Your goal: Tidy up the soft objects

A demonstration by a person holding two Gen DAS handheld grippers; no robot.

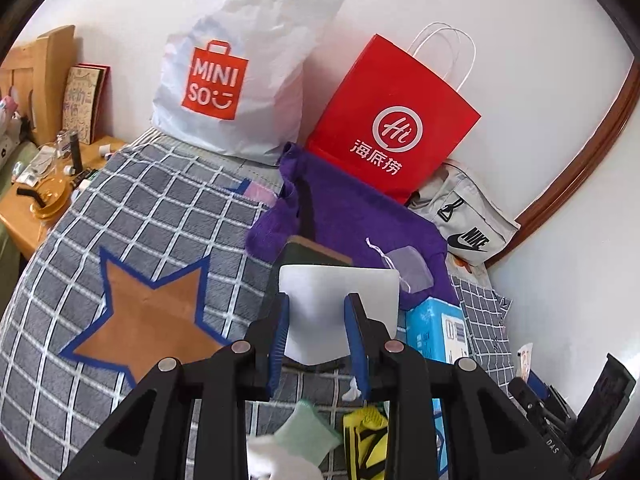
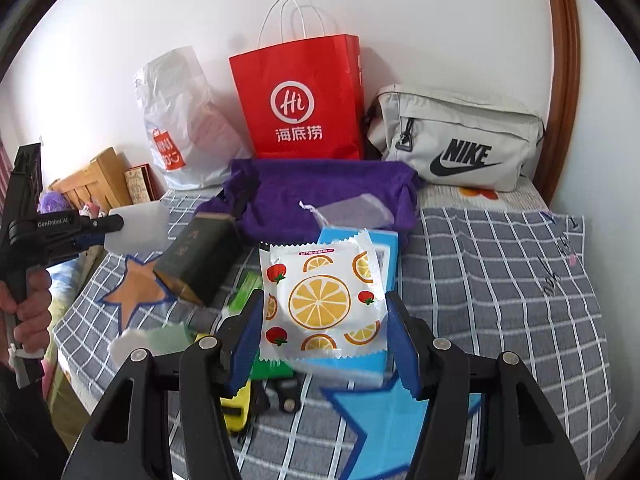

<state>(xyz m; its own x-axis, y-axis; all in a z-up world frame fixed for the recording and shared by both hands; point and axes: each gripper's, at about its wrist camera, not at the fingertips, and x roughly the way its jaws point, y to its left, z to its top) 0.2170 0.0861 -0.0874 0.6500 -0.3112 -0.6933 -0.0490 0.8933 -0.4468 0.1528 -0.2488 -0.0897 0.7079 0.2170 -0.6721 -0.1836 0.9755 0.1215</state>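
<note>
One white sponge block (image 1: 340,312) is pinched between the blue pads of the left hand-held gripper (image 1: 318,336) and is held in the air above the bed (image 1: 160,208). One flat packet printed with orange slices and strawberries (image 2: 322,304) is clamped between the pads of the right hand-held gripper (image 2: 324,344), above a blue box (image 2: 380,248) that rests on the bed. One hand (image 2: 30,308) is seen gripping the left tool's handle. Behind, one purple cloth (image 2: 320,192) is spread, with one small pale mesh pouch (image 2: 352,210) lying on it. One dark green box (image 2: 200,256) lies tilted just beside the cloth. Three bags are lined up along the wall: one white plastic bag (image 2: 180,120), one red paper bag (image 2: 300,100) and one grey waist bag (image 2: 452,140). Two star patches are counted on the checked bedcover, one brown (image 1: 148,320), one blue (image 2: 384,420).
</note>
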